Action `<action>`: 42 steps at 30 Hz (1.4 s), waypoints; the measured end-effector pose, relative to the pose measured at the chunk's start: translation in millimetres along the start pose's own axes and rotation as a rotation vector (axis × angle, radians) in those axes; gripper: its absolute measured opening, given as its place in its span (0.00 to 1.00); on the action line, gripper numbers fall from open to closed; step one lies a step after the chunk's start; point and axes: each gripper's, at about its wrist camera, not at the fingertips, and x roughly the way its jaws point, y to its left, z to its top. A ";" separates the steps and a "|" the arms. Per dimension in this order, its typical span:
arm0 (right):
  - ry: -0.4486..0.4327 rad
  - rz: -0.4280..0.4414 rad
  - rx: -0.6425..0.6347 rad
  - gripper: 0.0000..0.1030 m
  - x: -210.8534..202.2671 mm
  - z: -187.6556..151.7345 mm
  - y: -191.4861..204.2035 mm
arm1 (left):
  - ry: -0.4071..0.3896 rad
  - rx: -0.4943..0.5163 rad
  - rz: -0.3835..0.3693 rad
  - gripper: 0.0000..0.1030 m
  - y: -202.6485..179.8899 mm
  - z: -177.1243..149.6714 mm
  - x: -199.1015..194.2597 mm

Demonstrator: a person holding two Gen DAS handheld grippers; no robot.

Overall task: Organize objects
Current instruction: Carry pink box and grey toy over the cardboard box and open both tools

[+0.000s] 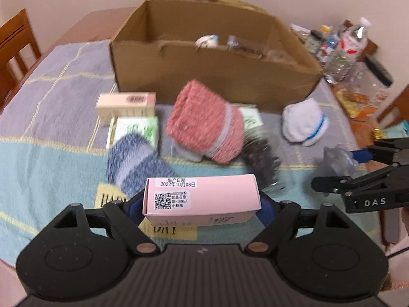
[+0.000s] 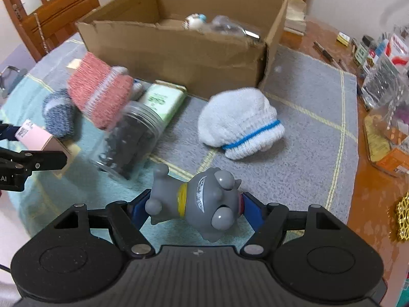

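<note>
My left gripper [image 1: 202,206] is shut on a small pink box [image 1: 202,199] with a QR label, held above the cloth. My right gripper [image 2: 195,208] is shut on a grey toy dog [image 2: 196,202] with a yellow collar; it also shows at the right of the left wrist view [image 1: 337,160]. An open cardboard box [image 1: 214,76] stands at the back, also in the right wrist view [image 2: 179,53], with a few items inside. On the cloth lie a red sock roll [image 1: 204,125], a blue sock roll [image 1: 135,161], a white sock roll [image 2: 240,122] and a jar of dark bits [image 2: 130,140].
Green and cream cartons [image 1: 133,125] lie left of the red roll, another green carton [image 2: 163,99] by the box. Bottles and packets [image 2: 383,81] crowd the right side of the wooden table. Chairs [image 1: 15,48] stand around it.
</note>
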 end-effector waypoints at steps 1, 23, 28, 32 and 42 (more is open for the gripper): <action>-0.005 0.003 -0.007 0.76 -4.7 1.5 1.9 | -0.004 0.010 -0.009 0.81 0.0 4.4 -3.8; -0.221 0.036 -0.057 0.76 -56.6 115.8 35.5 | -0.183 0.171 -0.010 0.81 13.4 178.8 2.7; -0.235 0.022 -0.047 0.76 -48.7 143.3 38.2 | -0.137 0.147 -0.034 0.81 20.1 204.4 30.1; -0.236 0.020 -0.038 0.76 -37.6 160.4 40.5 | -0.114 0.146 -0.016 0.81 21.3 216.1 50.1; -0.243 0.031 -0.037 0.97 -28.1 154.9 43.8 | -0.056 0.121 0.027 0.91 26.6 221.6 81.9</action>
